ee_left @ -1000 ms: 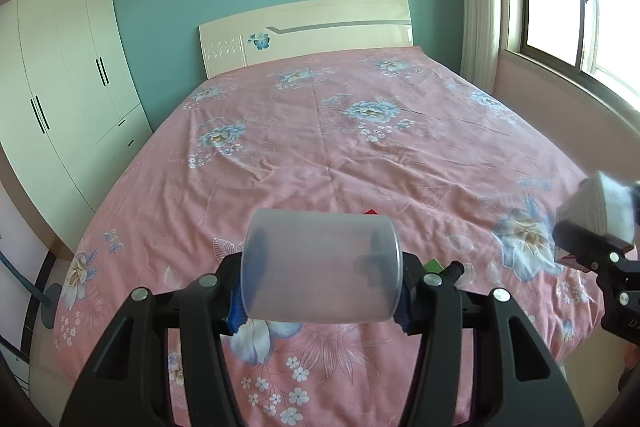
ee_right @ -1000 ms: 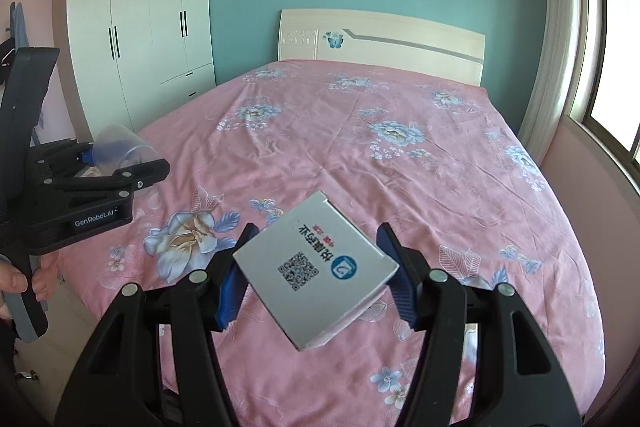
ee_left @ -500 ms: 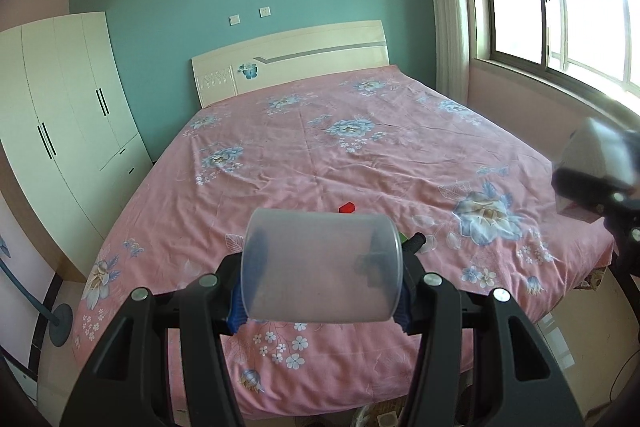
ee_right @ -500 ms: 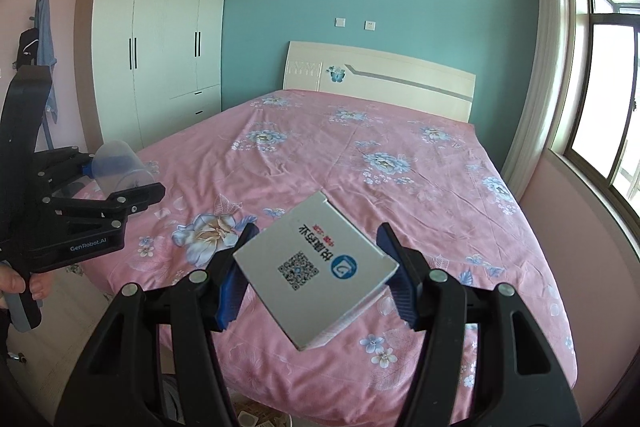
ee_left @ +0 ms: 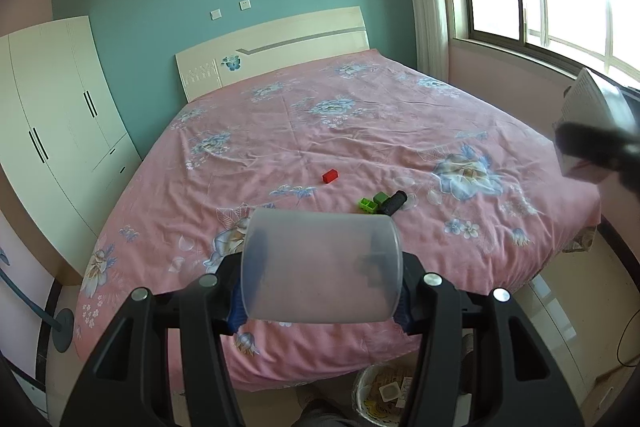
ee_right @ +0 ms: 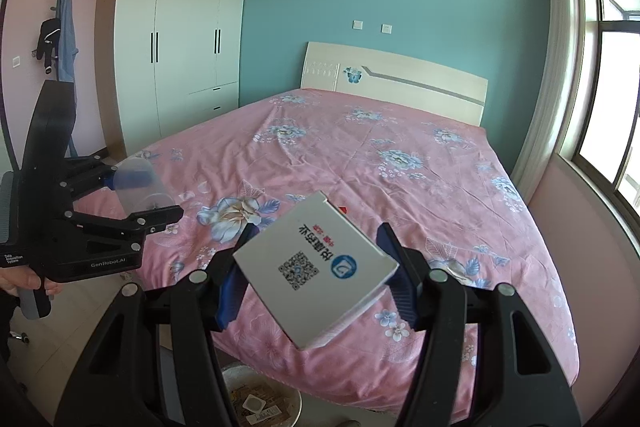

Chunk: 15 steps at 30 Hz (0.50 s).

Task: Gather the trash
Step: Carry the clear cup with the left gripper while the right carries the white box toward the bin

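**Op:** Bedroom with teal back wall; pink floral bed (ee_left: 360,131) fills both views. I'm standing off its foot edge. Left gripper (ee_left: 320,267) is clamped on a translucent plastic cup (ee_left: 322,267), held on its side, the pads pressing its two ends. Right gripper (ee_right: 316,271) is clenched on a flat white carton (ee_right: 316,267) with a QR code, held diagonally across the jaws, printed face up.

**Obs:** Why both loaded at once?

**Op:** My judgement: one trip to the bin instead of two. A waste basket (ee_left: 380,395) sits on the floor just below the foot of the bed, already holding scraps; it shows at the bottom of both wrist views, roughly under the grippers.

**Obs:** Anything left on the bed?

**Op:** A red block (ee_left: 330,176), two green blocks (ee_left: 374,202) and a black cylinder (ee_left: 394,202) touching them, near the foot end. Whether they count as trash I can't tell.

**Obs:** Risk on release?

**Op:** Cup is light and round, so it may roll or bounce off the rim if dropped from high up. Carton is gripped by opposite corners, so it may twist as the jaws part. I'd lower both over the basket mouth first.
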Available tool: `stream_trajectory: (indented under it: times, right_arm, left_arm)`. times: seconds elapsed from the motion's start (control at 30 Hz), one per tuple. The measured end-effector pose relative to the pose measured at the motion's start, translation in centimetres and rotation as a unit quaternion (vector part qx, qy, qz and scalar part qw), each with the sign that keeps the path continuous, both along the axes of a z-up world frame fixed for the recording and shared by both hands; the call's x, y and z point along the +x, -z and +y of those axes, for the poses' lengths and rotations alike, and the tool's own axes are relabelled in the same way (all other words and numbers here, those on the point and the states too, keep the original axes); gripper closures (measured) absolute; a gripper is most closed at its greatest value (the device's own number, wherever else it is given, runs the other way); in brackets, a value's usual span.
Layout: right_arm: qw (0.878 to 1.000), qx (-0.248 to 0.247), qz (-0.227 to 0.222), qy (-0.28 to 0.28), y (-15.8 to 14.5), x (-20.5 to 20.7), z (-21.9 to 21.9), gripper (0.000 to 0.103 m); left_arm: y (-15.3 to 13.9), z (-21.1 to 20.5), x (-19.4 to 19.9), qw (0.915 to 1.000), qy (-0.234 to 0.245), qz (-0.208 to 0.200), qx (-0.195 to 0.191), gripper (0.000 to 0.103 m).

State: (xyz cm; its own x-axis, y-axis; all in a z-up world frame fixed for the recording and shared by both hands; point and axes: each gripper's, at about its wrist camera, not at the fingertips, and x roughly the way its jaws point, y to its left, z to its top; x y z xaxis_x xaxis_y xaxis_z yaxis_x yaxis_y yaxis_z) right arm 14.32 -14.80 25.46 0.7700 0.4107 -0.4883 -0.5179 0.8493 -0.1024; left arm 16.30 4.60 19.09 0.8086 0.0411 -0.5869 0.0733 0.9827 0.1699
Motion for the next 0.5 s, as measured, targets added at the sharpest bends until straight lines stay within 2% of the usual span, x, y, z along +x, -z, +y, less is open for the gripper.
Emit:
stream_trajectory:
  times: [0.27, 0.5]
  right_arm:
    - [1.000, -0.004, 0.015, -0.017, 2.5, -2.1, -0.2, 0.042]
    - [0.999, -0.021, 0.035, -0.033, 5.9, -3.4, 0.0, 0.042]
  left_arm:
    - [3.2, -0.8, -1.6, 0.9994, 0.022, 0.027, 0.001, 0.046]
    - [7.5, -1.3, -2.8, 0.9973, 0.039, 0.062, 0.003, 0.046]
